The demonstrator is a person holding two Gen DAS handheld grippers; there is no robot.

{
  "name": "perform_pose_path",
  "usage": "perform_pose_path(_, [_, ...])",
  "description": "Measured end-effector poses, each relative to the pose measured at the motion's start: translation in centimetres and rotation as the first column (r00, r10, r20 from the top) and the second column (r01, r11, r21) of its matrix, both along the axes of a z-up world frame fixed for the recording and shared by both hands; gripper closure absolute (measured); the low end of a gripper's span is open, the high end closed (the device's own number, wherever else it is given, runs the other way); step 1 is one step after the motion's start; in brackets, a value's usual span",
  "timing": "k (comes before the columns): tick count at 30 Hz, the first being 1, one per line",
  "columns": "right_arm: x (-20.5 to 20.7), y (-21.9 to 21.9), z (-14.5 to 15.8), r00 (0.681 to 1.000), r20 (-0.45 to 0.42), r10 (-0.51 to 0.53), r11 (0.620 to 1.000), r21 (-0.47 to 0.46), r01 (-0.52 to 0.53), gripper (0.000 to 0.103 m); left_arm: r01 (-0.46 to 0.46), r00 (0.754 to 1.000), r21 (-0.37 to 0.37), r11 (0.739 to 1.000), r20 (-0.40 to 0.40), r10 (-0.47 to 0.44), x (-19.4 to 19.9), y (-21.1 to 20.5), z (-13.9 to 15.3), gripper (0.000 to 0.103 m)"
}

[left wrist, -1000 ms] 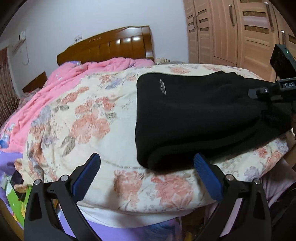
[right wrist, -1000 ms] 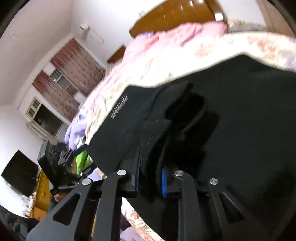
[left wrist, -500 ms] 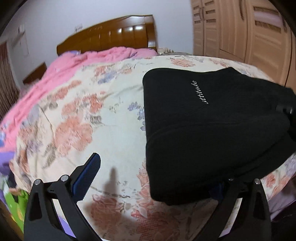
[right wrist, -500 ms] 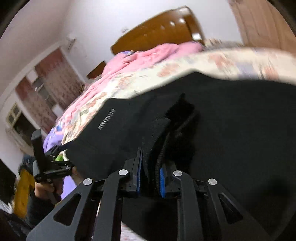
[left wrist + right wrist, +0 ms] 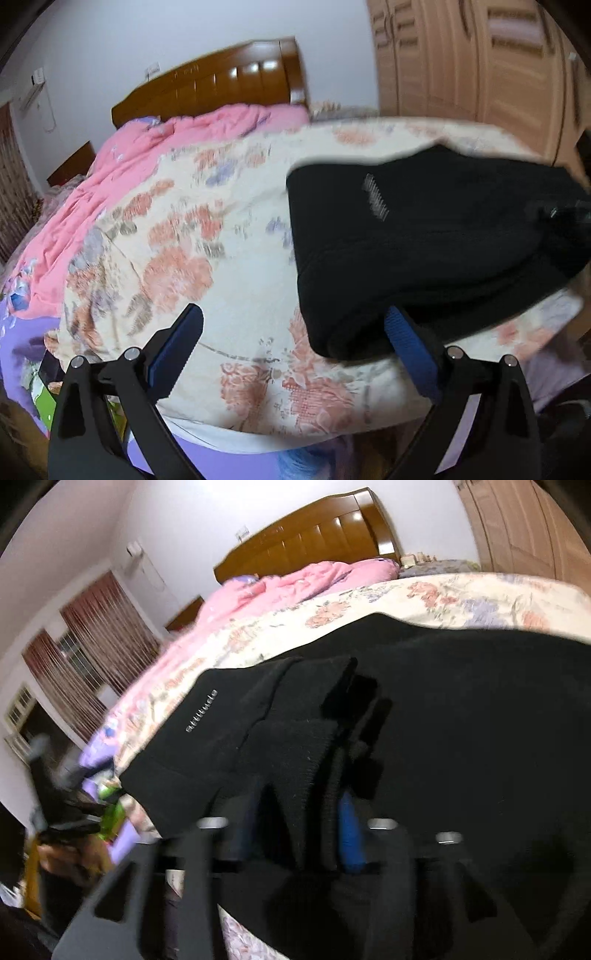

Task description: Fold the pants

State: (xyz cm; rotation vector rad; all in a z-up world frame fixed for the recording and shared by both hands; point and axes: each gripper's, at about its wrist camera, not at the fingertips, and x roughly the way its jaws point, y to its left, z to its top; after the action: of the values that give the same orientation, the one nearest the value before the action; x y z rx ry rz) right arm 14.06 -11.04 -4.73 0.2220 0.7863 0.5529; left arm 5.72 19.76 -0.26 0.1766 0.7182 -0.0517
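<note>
The black pants [image 5: 424,236] lie folded into a thick bundle on the floral quilt [image 5: 207,236], on the wardrobe [image 5: 480,74] side of the quilt and near its front edge, with a small line of pale lettering [image 5: 375,197] on the top layer. My left gripper [image 5: 295,343] stands released: its two blue pads are spread wide, one pad over bare quilt away from the pants, the other just beside the near folded corner of the pants, and I cannot tell whether that pad touches the cloth. Nothing sits between the pads except quilt and that corner. My right gripper [image 5: 295,830] is at the other end of the pants [image 5: 461,738], and its jaws have just been opening. A ribbed fold of the black fabric stands between its blue pads [image 5: 349,834], with a visible gap on at least one side, so the pads no longer press on it. Beyond the pants, further up the quilt, lies a crumpled pink blanket [image 5: 295,583], and behind that stands the wooden headboard [image 5: 314,535].
</note>
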Motion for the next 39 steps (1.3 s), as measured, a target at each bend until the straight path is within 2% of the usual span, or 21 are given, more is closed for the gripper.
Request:
perform_pose_path(2, [-1.1,0.2,2.0,0.991,0.128,-0.031,0.996,-0.077,0.041,0.023,0.004,0.999,-0.064,0.998,0.05,-0.001,-0.1,0.1,2.0,0.002])
perform_pose_path(5, [-1.7,2.6,3.5,0.975,0.216,0.042,0.989,-0.148,-0.01,0.023,0.038,0.996,-0.149,0.988,0.079,-0.027,2.0,-1.1,3.8,0.002])
perform_pose_path(7, [-1.9,4.7,3.4,0.967,0.234,0.1,0.978,-0.202,-0.052,0.026,0.053,0.997,-0.139,0.989,0.056,-0.046,4.6,-3.0,3.4,0.002])
perform_pose_path(9, [-2.1,6.7,2.6,0.959,0.243,0.149,0.957,-0.278,-0.078,0.029,0.062,0.998,-0.109,0.992,0.002,-0.062,7.0,-5.0,1.6,0.002])
perform_pose_path(11, [-1.8,7.8,1.3,0.959,0.217,0.184,0.938,-0.33,-0.105,0.033,0.063,0.996,-0.062,0.996,-0.051,-0.066,8.3,-6.2,-0.6,0.003])
perform_pose_path(13, [-1.0,8.1,-1.3,0.966,0.164,0.199,0.906,-0.408,-0.117,0.034,0.06,0.991,-0.012,0.998,-0.122,-0.061,8.8,-6.8,-3.5,0.004])
perform_pose_path(14, [-1.3,7.6,-1.9,0.961,0.184,0.205,0.916,-0.382,-0.123,0.033,0.065,0.991,-0.008,0.998,-0.121,-0.065,8.6,-6.7,-4.6,0.002])
perform_pose_path(16, [-1.1,6.9,-2.3,0.962,0.179,0.205,0.93,-0.343,-0.134,0.033,0.058,0.993,-0.063,0.996,-0.094,-0.064,8.3,-5.9,-5.0,0.002])
perform_pose_path(19, [-0.8,7.4,-1.8,0.965,0.15,0.215,0.913,-0.38,-0.144,0.032,0.053,0.992,-0.046,0.998,-0.112,-0.057,8.3,-6.1,-4.7,0.001])
perform_pose_path(21, [-0.7,7.1,-0.4,0.969,0.131,0.208,0.919,-0.364,-0.148,0.031,0.062,0.992,-0.072,0.996,-0.102,-0.069,8.0,-6.0,-3.0,0.004])
perform_pose_path(22, [-0.8,6.9,0.6,0.966,0.157,0.207,0.923,-0.359,-0.14,0.03,0.089,0.994,-0.119,0.989,-0.054,-0.096,7.6,-5.8,-1.2,0.003])
perform_pose_path(24, [-0.1,6.8,2.1,0.959,0.198,0.201,0.925,-0.36,-0.12,0.029,0.108,0.994,-0.159,0.981,0.006,-0.109,8.1,-5.5,1.5,0.002])
perform_pose_path(26, [1.6,7.2,3.0,0.961,0.196,0.195,0.923,-0.367,-0.113,0.028,0.105,0.994,-0.158,0.982,0.035,-0.101,11.1,-5.8,3.7,0.002])
perform_pose_path(27, [2.9,7.8,3.1,0.96,0.186,0.209,0.923,-0.36,-0.132,0.028,0.112,0.994,-0.167,0.98,0.005,-0.113,13.1,-6.0,3.8,0.002])
perform_pose_path(29, [5.2,9.1,2.4,0.961,0.145,0.235,0.911,-0.378,-0.165,0.028,0.119,0.984,-0.203,0.972,-0.109,-0.143,17.1,-6.5,2.8,0.002])
perform_pose_path(30, [6.3,9.8,1.6,0.962,0.115,0.247,0.897,-0.403,-0.182,0.028,0.116,0.971,-0.226,0.967,-0.178,-0.158,19.4,-6.8,1.4,0.002])
perform_pose_path(31, [7.0,10.2,0.8,0.962,0.085,0.259,0.885,-0.421,-0.201,0.027,0.103,0.967,-0.216,0.971,-0.208,-0.149,20.6,-6.8,0.3,0.002])
perform_pose_path(33, [8.2,10.1,-1.6,0.969,0.033,0.246,0.865,-0.459,-0.204,0.018,0.068,0.959,-0.143,0.987,-0.263,-0.104,22.2,-6.7,-3.2,0.002])
perform_pose_path(35, [8.9,8.9,-1.9,0.975,-0.008,0.222,0.901,-0.382,-0.208,0.015,0.1,0.972,-0.132,0.986,-0.199,-0.125,21.7,-6.6,-4.6,0.001])
perform_pose_path(36, [9.2,8.5,-1.8,0.977,-0.02,0.212,0.907,-0.369,-0.205,0.015,0.094,0.975,-0.135,0.986,-0.19,-0.119,21.5,-6.5,-4.3,0.001])
perform_pose_path(39, [9.1,8.7,-1.9,0.977,-0.018,0.212,0.902,-0.38,-0.203,0.014,0.087,0.98,-0.072,0.994,-0.171,-0.098,21.2,-7.2,-4.3,0.001])
